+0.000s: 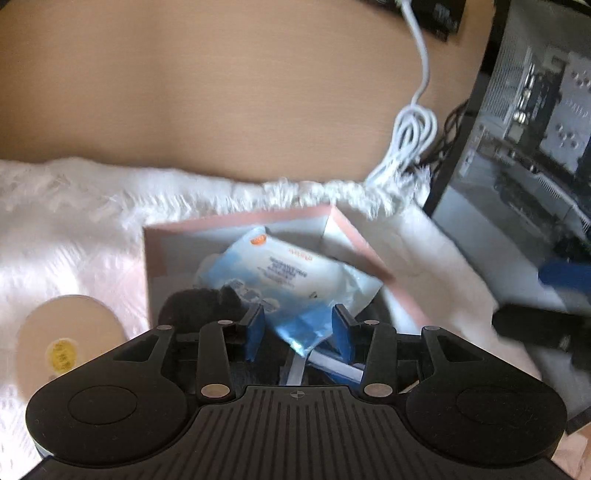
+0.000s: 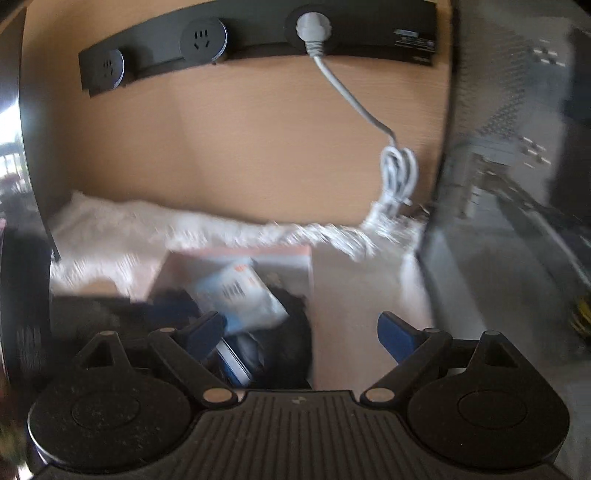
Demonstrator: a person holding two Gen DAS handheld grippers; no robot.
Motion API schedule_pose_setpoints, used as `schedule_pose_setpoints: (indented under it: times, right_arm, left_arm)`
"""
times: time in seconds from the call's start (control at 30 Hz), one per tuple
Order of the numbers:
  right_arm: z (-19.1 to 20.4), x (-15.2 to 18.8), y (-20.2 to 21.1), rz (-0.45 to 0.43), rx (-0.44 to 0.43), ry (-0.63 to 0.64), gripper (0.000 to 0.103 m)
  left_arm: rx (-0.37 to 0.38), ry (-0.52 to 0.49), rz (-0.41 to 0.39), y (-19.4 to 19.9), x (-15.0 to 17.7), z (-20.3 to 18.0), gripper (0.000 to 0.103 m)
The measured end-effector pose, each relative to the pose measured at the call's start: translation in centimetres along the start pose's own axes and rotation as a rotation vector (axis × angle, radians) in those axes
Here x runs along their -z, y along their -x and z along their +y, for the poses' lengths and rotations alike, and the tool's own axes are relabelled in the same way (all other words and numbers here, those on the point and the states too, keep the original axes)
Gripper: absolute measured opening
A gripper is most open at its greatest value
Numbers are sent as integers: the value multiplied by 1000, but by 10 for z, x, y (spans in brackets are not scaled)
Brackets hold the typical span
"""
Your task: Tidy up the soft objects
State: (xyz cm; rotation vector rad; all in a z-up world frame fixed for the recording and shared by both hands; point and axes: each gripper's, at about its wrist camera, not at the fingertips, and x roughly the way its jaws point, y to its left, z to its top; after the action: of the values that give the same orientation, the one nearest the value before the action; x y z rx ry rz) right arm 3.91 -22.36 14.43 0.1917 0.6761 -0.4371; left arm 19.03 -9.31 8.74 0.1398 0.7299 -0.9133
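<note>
The left tool (image 1: 298, 328) has its blue pads (image 1: 255, 328) standing on either side of the crinkled blue end of a wipes packet (image 1: 291, 271); whether they press on the plastic or only flank it cannot be told. The packet stretches forward from the tool into a pink-rimmed box (image 1: 347, 225), tilted against the box's far right wall, with a dark furry item (image 1: 195, 301) just left of it inside the box. Beyond the box lies a white fluffy mat (image 1: 92, 214) on the tan surface (image 1: 221, 92), and a round cream lid (image 1: 62, 339) sits to the tool's left on the mat. The right tool (image 2: 301, 334) is released, its jaws spread wide with nothing between the fingertips; the same box (image 2: 236, 254) lies just ahead and left of it, the packet (image 2: 240, 295) near its left finger. Further out a coiled white cable (image 2: 399, 173) runs up to a black power strip (image 2: 258, 29).
</note>
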Motion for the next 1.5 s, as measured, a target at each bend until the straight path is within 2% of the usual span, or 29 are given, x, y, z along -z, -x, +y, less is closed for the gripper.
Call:
schedule_pose_setpoints:
  times: [0.17, 0.27, 0.4, 0.5, 0.63, 0.7, 0.73, 0.8, 1.0, 1.1, 1.3, 1.5]
  right_arm:
    - [-12, 22, 10, -27, 0, 22, 98]
    - [-10, 36, 7, -32, -53, 75, 98]
    - [4, 65, -8, 12, -134, 180, 100]
    - [16, 85, -27, 76, -192, 237, 100]
    - [32, 107, -45, 137, -243, 306, 100]
    - [37, 117, -56, 170, -246, 332, 100]
    - [35, 120, -58, 159, -256, 312, 103]
    - [28, 124, -60, 140, -276, 271, 103]
    - [26, 125, -64, 119, -313, 311, 103]
    - [23, 129, -64, 76, -323, 306, 103]
    - [15, 137, -58, 9, -352, 315, 103]
    - [12, 135, -59, 12, -355, 303, 103]
  left_arm:
    - [-26, -6, -140, 64, 23, -12, 46]
    - [-161, 4, -189, 91, 63, -21, 46]
    - [-330, 143, -158, 98, 123, -25, 46]
    - [-445, 240, -125, 95, 158, -26, 45]
    - [-565, 262, -112, 91, 181, -36, 46]
    - [-587, 289, -98, 86, 189, -38, 46]
    - [-601, 293, -113, 86, 192, -41, 46]
    - [-633, 282, -118, 83, 197, -48, 47]
    - [-664, 300, -113, 74, 195, -62, 53]
    - [-692, 305, -122, 72, 196, -69, 52]
    - [-694, 306, -129, 73, 197, -69, 52]
    - [-689, 297, -131, 74, 198, -70, 52]
